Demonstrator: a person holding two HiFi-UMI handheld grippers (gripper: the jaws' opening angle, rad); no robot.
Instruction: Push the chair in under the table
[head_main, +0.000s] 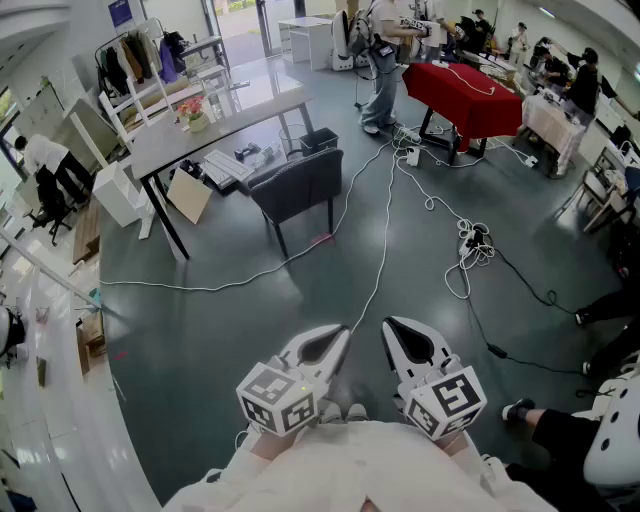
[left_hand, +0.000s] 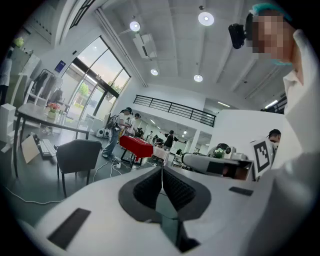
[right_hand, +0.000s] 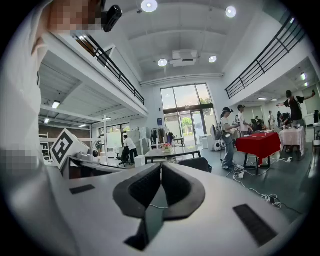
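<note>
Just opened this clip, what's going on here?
A person holds the left gripper and right gripper close to the body, both shut and empty. The dark chair stands pulled out from the grey table across the floor, with cables between. The push has not yet begun.

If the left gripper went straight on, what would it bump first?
Nothing close. The left gripper aims past the chair, which sits to its left; far off, probably the red table.

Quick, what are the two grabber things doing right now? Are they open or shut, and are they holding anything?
Left gripper: closed, nothing between its jaws.
Right gripper: closed, nothing between its jaws.
</note>
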